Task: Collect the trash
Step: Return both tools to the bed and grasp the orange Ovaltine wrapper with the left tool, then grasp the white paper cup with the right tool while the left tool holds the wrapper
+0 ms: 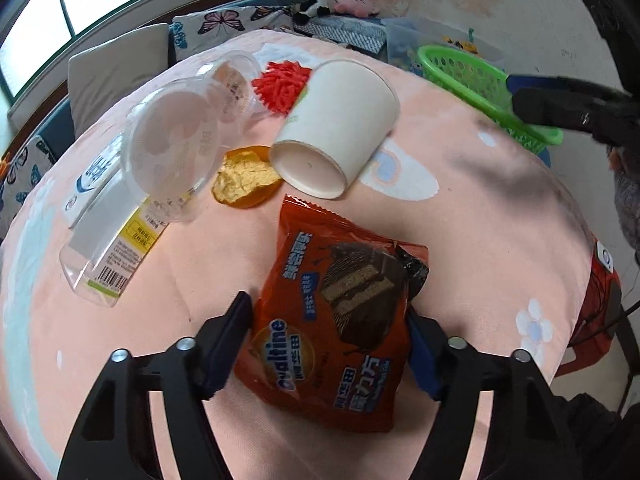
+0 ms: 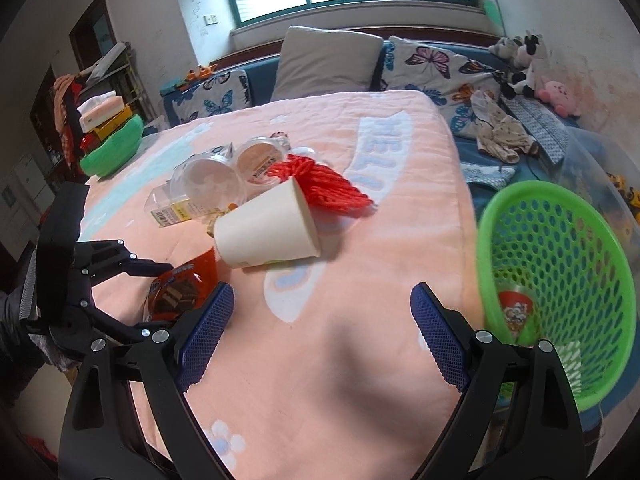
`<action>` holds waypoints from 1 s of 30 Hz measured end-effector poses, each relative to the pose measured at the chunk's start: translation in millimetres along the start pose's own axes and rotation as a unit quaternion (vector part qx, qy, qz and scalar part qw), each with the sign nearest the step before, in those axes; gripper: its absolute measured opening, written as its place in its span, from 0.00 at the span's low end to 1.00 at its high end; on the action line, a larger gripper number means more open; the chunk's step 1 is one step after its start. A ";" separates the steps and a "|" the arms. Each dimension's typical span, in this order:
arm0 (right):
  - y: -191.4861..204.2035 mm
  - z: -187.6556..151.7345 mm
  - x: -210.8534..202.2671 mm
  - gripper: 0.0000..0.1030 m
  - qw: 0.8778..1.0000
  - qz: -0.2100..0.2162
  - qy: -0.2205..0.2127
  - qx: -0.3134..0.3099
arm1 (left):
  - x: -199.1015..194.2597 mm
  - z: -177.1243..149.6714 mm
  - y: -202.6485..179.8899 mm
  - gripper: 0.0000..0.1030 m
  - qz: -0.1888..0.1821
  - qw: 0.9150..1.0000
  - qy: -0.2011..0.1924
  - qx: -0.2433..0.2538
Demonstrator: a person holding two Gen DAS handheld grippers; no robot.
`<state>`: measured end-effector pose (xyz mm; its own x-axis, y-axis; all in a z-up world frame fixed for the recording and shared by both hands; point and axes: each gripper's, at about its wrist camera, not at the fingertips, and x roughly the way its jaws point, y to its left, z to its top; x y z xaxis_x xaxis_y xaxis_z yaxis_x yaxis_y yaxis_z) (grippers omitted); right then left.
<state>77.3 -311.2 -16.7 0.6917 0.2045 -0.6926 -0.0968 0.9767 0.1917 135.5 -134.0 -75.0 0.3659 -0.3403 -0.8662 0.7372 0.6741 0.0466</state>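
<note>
An orange-red Ovaltine snack packet [image 1: 344, 360] lies flat on the pink cloth, and my left gripper [image 1: 328, 308] is shut on it, one blue pad against each long side. The right wrist view shows that same left gripper [image 2: 168, 296] at the far left with the packet [image 2: 180, 284] between its fingers. My right gripper [image 2: 322, 290] hovers open over bare cloth with nothing in it. To its right, a green mesh basket [image 2: 560, 240] tilts toward me with a small red round item inside.
Beyond the packet lie a tipped white paper cup [image 1: 340, 120], clear plastic cups [image 1: 172, 148], an orange-yellow scrap [image 1: 244, 176], a red fringed piece [image 1: 280, 84] and a white carton [image 1: 96, 176]. The right gripper [image 1: 520, 96] reaches in by the basket [image 1: 480, 88]. A sofa with cushions lies behind.
</note>
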 end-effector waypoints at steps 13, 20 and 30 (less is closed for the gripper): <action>36.0 14.9 39.0 0.87 0.999 0.013 0.013 -0.033 | -37.6 -12.3 26.8 0.47 0.000 0.997 -0.042 -0.061; 47.2 24.2 72.6 0.90 0.999 -0.002 0.027 -0.043 | -52.0 -13.1 41.6 0.47 0.001 0.994 -0.059 -0.087; 50.5 25.1 96.1 0.86 0.998 -0.016 0.034 -0.053 | -55.8 -14.3 51.7 0.47 -0.006 0.992 -0.067 -0.109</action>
<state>156.9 -243.9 -56.2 0.6461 0.1745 -0.7430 -0.1535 0.9833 0.0975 145.1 -70.8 -31.3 0.4404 -0.4237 -0.7915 0.6075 0.7898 -0.0848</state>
